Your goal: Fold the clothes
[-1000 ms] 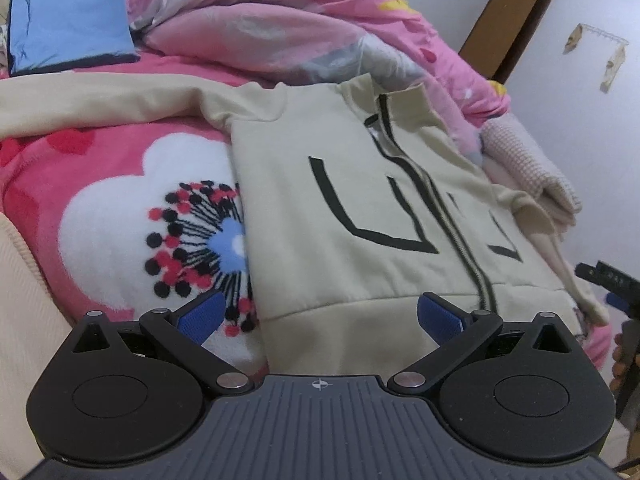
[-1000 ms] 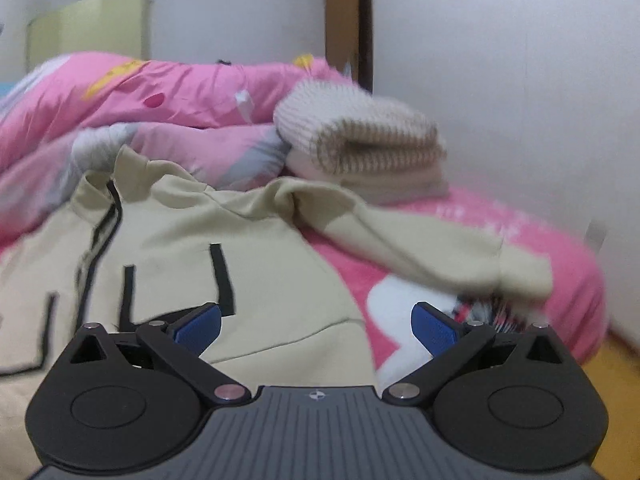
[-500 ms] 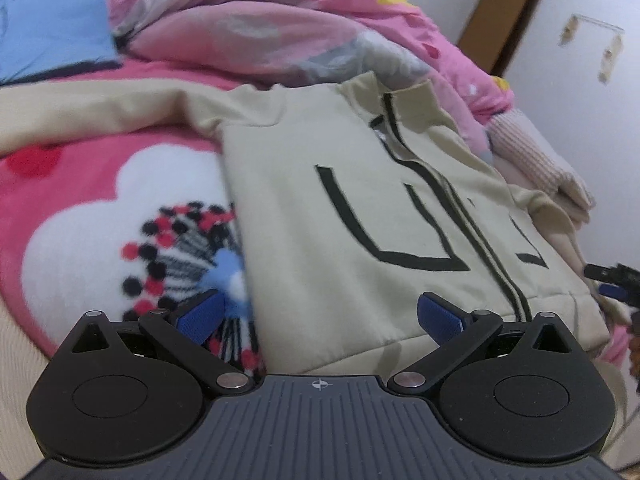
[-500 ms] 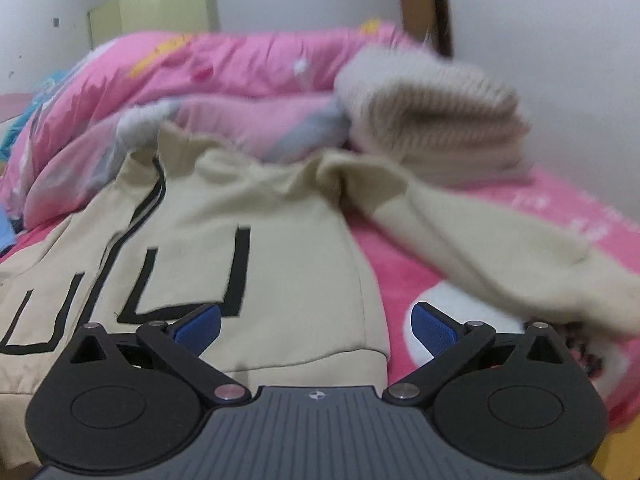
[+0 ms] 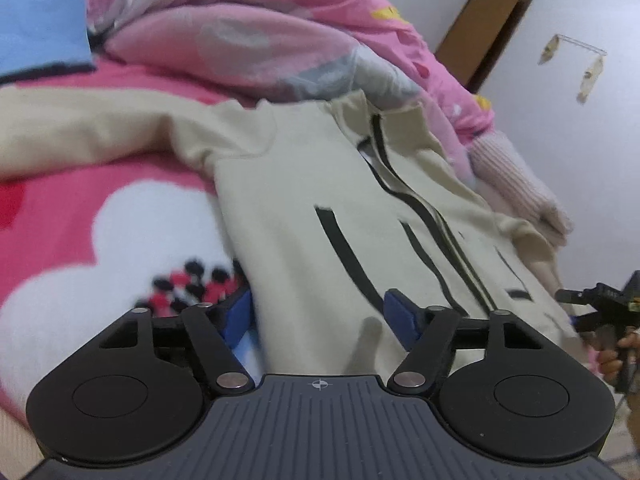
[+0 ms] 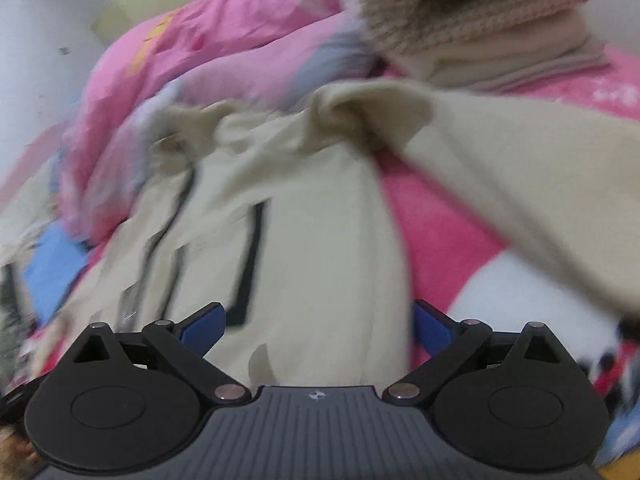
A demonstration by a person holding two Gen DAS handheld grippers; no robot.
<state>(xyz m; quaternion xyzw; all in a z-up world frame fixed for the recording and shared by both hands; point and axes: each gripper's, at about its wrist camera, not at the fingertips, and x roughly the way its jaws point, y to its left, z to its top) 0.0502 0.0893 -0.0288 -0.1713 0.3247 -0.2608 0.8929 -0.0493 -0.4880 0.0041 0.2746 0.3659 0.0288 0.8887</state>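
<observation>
Clearly the folding had barely begun. The cream zip jacket (image 5: pixel 320 208) lay front-up and fully spread on the pink bed cover (image 5: pixel 56 224), its collar toward the heaped pink quilt (image 5: pixel 248 40) at the far side of the bed and its hem at the near edge, right under both tools. No part of the body had been turned over. One sleeve (image 5: pixel 92 128) stretched out flat toward the left side of the bed; the other sleeve (image 6: pixel 500 168) ran out toward the right side, bunched where it met the shoulder.

The left gripper (image 5: pixel 318 314) sat at the hem's left corner, its jaws closing with the edge of the hem between the blue pads, though they did not yet appear to press the cloth. The right gripper (image 6: pixel 318 326) sat over the hem's right corner with its jaws spread wide and the cloth lying between them, ungripped; this view was blurred, so finer contact could not be told.

Some work looked finished already, by my reading: a folded blue garment (image 5: pixel 40 16) lay at the far left corner of the bed, and a stack of folded knitwear (image 6: pixel 472 20) rested at the far right beside the quilt. Left to do, then, seemed to be the whole jacket: seizing the hem, bringing in both sleeves, and doubling the body.
</observation>
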